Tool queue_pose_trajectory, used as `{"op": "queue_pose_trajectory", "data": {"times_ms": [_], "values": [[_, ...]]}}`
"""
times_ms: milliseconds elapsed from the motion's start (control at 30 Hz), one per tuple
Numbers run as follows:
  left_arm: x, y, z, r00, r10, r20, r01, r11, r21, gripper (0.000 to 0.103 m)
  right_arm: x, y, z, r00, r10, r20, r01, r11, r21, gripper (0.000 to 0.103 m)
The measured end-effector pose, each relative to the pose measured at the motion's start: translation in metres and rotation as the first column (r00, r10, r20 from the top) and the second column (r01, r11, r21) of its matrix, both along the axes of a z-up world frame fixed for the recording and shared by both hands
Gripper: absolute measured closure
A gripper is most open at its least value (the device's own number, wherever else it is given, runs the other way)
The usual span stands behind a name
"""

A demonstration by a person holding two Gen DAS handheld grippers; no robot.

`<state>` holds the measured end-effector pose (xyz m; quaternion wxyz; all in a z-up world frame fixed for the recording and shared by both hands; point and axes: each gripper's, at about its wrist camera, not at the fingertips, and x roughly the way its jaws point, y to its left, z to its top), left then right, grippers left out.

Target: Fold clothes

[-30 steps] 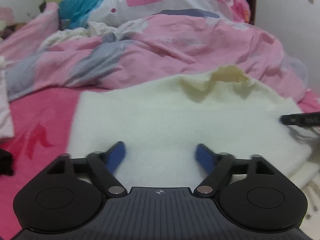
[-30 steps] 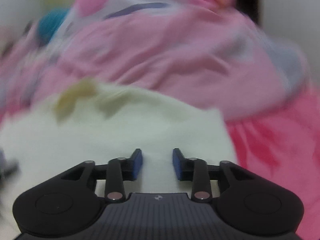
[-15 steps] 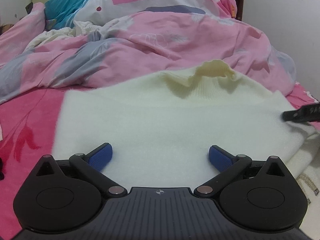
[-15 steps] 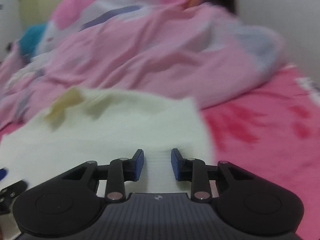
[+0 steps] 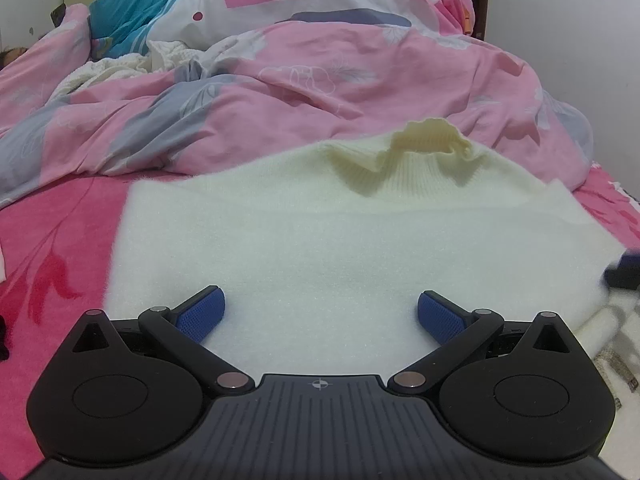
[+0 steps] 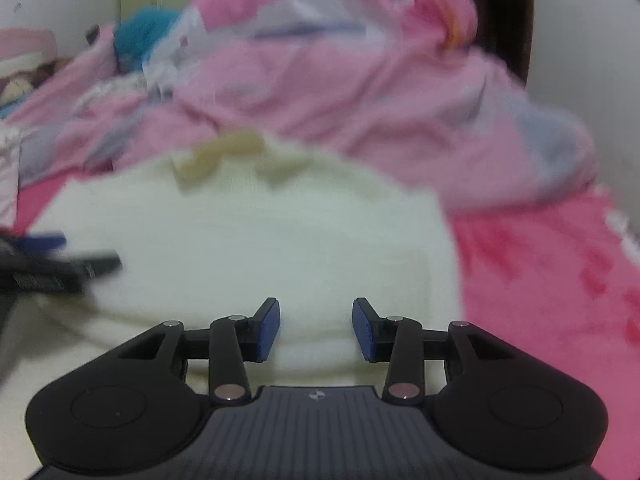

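A cream knitted sweater (image 5: 320, 232) lies flat on the pink bed sheet (image 5: 60, 248), its ribbed collar (image 5: 432, 148) at the far end. My left gripper (image 5: 320, 312) hovers over the near hem, open wide, with only flat cloth under the blue pads. At the sweater's near right part my right gripper (image 6: 316, 328) has its jaws opening. Sweater cloth (image 6: 280, 232) lies between the pads, which do not press on it. Each gripper shows at the edge of the other's view: the right gripper (image 5: 624, 268), the left gripper (image 6: 60, 260).
A heaped pink and grey quilt (image 5: 320, 80) rises just behind the collar. A teal cloth (image 5: 128, 16) and a white knit (image 5: 120, 68) lie far left on it. A wall (image 5: 580, 40) stands at the right. A pale patterned cloth (image 5: 616, 344) lies beside the sweater's near right corner.
My left gripper's jaws have spread wider while it stayed put. My right gripper has shifted sideways over the sweater, and its jaws stand further apart than half a second ago.
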<state>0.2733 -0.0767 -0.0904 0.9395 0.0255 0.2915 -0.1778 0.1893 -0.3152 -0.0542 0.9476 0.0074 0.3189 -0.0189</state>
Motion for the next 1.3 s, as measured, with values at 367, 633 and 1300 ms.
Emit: {"op": "queue_pose_trajectory", "data": {"times_ms": [367,633,1300], "values": [[0.000,0.001,0.000,1.000,0.001,0.000,-0.001,1.000,0.002,0.000,-0.014,-0.011,-0.005,0.999,-0.002,0.038,-0.001,0.996,0.084,0.060],[0.000,0.001,0.000,1.000,0.002,0.001,-0.002,1.000,0.002,0.000,-0.014,-0.013,-0.006,0.999,-0.003,0.039,-0.001,0.995,0.095,0.060],[0.000,0.001,-0.001,1.000,0.002,0.001,-0.002,1.000,0.002,0.000,-0.015,-0.018,-0.008,0.999,0.001,0.052,-0.007,0.992,0.127,0.060]]}}
